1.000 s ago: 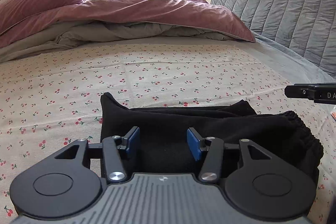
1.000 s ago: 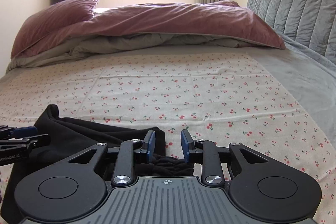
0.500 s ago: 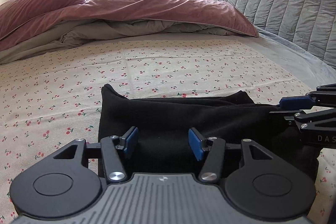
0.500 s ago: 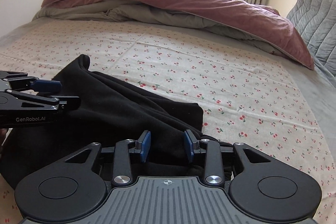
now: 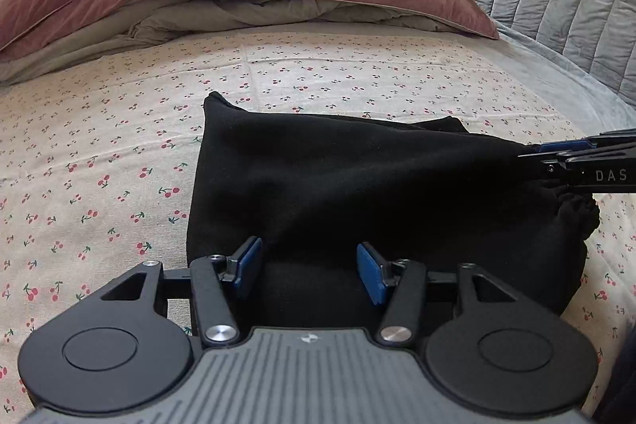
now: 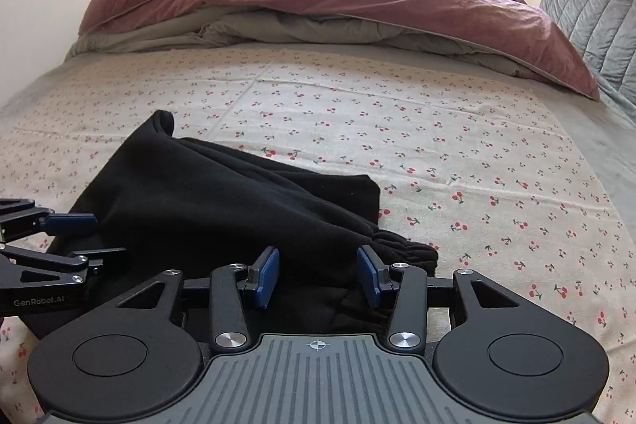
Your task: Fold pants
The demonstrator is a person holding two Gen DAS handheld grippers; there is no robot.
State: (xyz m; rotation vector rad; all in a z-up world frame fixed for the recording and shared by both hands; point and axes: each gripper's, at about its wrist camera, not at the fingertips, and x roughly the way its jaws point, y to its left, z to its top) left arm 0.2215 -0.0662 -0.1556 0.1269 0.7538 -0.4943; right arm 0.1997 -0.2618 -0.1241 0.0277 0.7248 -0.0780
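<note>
Black pants (image 5: 357,185), folded, long axis left-right, elastic waistband (image 6: 401,249) on my right (cherry-print sheet (image 5: 99,146) beneath). My left claw (image 5: 310,267) apart; right claw (image 6: 316,275) just widened, gripping nothing.

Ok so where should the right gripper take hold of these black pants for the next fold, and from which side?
Probably the gathered elastic waistband of the black pants. It bunches into a thick ridge at the near right end, just ahead of the right gripper, whose jaws have just been opening. Come in low from the near edge, jaws straddling the ridge.
</note>
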